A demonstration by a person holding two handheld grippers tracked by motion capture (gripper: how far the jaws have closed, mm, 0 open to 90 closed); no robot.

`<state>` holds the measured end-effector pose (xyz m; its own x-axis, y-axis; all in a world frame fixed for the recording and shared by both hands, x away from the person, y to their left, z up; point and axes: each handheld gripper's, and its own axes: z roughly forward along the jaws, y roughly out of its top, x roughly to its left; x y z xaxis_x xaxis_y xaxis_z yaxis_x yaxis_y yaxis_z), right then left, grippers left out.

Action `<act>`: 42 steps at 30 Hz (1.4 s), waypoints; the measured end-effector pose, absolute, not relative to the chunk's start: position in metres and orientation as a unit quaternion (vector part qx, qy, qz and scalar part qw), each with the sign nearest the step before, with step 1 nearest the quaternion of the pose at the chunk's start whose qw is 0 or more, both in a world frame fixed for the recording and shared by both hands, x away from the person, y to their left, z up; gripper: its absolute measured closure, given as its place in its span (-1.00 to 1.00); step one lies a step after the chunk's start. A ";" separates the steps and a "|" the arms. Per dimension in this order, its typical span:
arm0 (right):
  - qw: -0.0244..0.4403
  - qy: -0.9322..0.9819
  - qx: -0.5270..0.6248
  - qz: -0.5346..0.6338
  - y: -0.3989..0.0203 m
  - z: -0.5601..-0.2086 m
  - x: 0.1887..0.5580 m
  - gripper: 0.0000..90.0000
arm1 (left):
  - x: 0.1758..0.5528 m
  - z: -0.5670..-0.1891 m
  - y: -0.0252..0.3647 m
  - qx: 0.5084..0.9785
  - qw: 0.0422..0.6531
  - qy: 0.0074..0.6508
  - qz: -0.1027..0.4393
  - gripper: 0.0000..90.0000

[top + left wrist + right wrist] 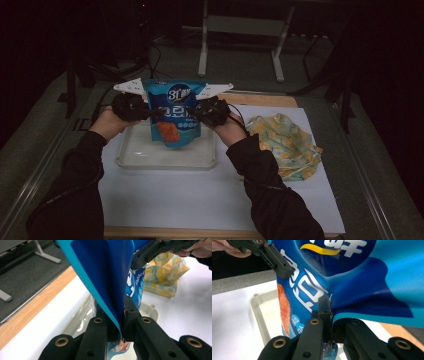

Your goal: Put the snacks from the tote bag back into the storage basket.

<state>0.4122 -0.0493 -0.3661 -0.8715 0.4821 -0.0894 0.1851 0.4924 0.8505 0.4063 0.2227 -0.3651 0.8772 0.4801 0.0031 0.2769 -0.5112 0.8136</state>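
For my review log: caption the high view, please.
Both claws, left and right, hold a blue snack bag upright over a clear tray.

Wooden table (pixel 260 100); white sheet (pixel 200 200) over it, bearing clear tray (pixel 165 161), patterned cloth (pixel 287 145).

Blue snack bag (pixel 172 112), white lettering, orange-red picture; clear tray (pixel 165 159); yellow-patterned cloth (pixel 287 145), perhaps floral; white mat (pixel 200 195).

My black long sleeves (pixel 75 195) end at matte black jaws with brass-ringed screw holes, grey three-cornered plates (pixel 131 85) on top
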 end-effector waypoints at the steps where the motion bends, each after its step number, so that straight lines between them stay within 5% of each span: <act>1: 0.159 0.849 0.198 0.464 -0.048 -0.370 0.413 0.96 | 0.406 -0.369 0.223 0.862 0.441 0.220 0.114 0.89; 32: 0.149 0.859 0.207 0.444 -0.037 -0.421 0.412 0.95 | 0.410 -0.427 0.236 0.860 0.454 0.218 0.084 0.84; 42: 0.135 0.856 0.209 0.453 -0.043 -0.418 0.413 0.73 | 0.406 -0.426 0.238 0.857 0.456 0.227 0.084 0.54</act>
